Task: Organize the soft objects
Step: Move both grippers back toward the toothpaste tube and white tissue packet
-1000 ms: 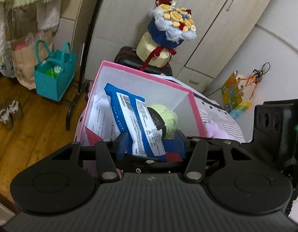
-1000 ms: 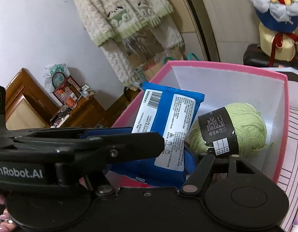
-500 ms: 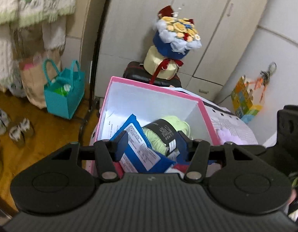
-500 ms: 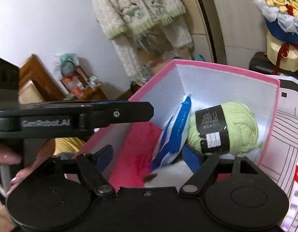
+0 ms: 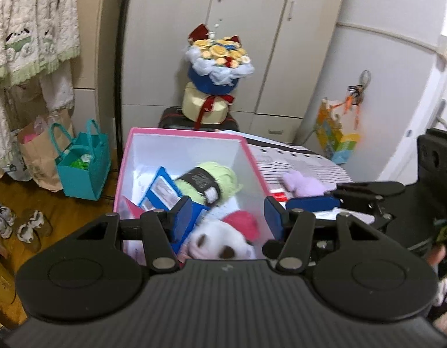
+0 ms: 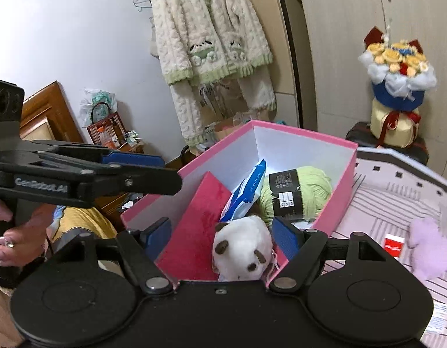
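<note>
While both claws hang spread and empty over the near end of the pink box [image 6: 316, 142], the left gripper [image 5: 227, 214] and the right gripper [image 6: 223, 233] each frame a white panda plush [image 6: 241, 249] lying inside it. Just beyond the plush a blue wipes packet [image 6: 246, 191] leans beside a ball of green yarn [image 6: 307, 191] with a black label. Outside the box, a lilac plush [image 6: 429, 246] rests on the striped bedspread [image 6: 397, 191].
</note>
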`<state>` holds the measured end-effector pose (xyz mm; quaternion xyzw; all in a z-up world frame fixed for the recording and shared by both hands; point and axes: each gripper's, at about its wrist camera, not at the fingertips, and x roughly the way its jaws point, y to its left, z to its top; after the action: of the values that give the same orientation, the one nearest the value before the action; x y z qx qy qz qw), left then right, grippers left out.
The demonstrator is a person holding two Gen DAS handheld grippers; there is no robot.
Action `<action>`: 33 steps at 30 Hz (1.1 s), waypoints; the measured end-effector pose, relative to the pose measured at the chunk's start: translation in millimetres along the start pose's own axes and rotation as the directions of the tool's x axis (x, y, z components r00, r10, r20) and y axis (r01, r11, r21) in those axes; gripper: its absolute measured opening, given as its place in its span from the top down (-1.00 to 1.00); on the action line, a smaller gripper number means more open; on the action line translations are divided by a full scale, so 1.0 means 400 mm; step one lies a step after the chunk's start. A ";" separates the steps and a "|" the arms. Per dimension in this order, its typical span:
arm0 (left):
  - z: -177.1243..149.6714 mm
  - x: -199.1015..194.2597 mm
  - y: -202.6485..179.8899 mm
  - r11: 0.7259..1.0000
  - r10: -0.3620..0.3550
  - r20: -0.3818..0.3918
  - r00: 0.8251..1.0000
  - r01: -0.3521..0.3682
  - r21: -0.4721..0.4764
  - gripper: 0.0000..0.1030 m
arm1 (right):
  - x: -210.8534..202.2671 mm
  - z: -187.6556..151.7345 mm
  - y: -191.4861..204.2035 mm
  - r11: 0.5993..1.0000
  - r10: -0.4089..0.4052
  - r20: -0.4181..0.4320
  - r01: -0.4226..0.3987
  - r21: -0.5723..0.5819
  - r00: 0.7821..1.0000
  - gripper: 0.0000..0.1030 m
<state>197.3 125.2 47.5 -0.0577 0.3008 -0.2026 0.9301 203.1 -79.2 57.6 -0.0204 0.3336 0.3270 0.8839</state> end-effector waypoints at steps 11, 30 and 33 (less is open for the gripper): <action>-0.032 -0.122 -0.119 0.993 -0.045 0.008 0.999 0.044 0.108 -0.05 | -0.159 -0.046 0.061 0.990 -0.113 0.055 0.117 -0.079 0.992 -0.57; -0.143 -0.100 -0.329 0.965 -0.169 -0.018 0.985 0.169 0.203 -0.09 | -0.405 -0.191 -0.017 0.960 -0.267 0.136 0.275 -0.047 0.954 -0.59; -0.147 -0.070 -0.360 0.951 -0.203 -0.001 0.979 0.197 0.237 -0.09 | -0.421 -0.237 -0.065 0.965 -0.259 0.181 0.264 -0.004 0.949 -0.63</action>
<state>93.1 6.4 47.6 0.0207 0.2562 -0.3295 0.9085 68.7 -218.7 80.8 -0.0476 0.2426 0.2124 0.9454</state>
